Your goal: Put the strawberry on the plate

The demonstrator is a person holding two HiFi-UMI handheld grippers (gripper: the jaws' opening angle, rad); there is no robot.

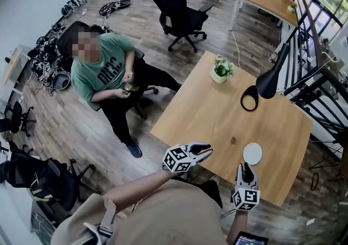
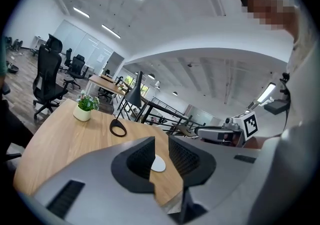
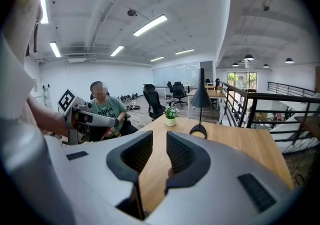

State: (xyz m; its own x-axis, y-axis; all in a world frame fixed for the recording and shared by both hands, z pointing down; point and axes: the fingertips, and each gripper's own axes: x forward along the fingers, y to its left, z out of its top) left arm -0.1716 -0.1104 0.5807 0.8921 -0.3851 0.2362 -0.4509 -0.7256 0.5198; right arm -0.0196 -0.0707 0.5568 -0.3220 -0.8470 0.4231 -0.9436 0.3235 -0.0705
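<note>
**Ana:** Strawberry [image 1: 233,140] first: where is it?

**Ben:** It's on the wooden table [image 1: 212,110], a small red thing near the front edge. It lies just beside the white plate [image 1: 253,153] but not on it. The plate is to its right and a little nearer the person holding the grippers.

**Ana:** And the grippers?

**Ben:** The left gripper [image 1: 208,151] hangs at the table's near edge, left of the strawberry and apart from it. Its jaws stand a narrow gap apart with nothing held. In its own view only the table and the plate beyond show through that gap. The right gripper [image 1: 247,166] points at the plate's near rim, and I can't tell whether it touches. Its jaws are also narrowly parted and grip nothing, with bare wood between them.

**Ana:** What else is on the table?

**Ben:** A black lamp [image 1: 266,83] with a ring-shaped foot stands farther back. Beyond it, near the far edge, is a potted plant [image 1: 221,69]. A seated person [image 1: 103,69] in a green shirt is off to the left, with a black office chair [image 1: 179,15] behind.
</note>
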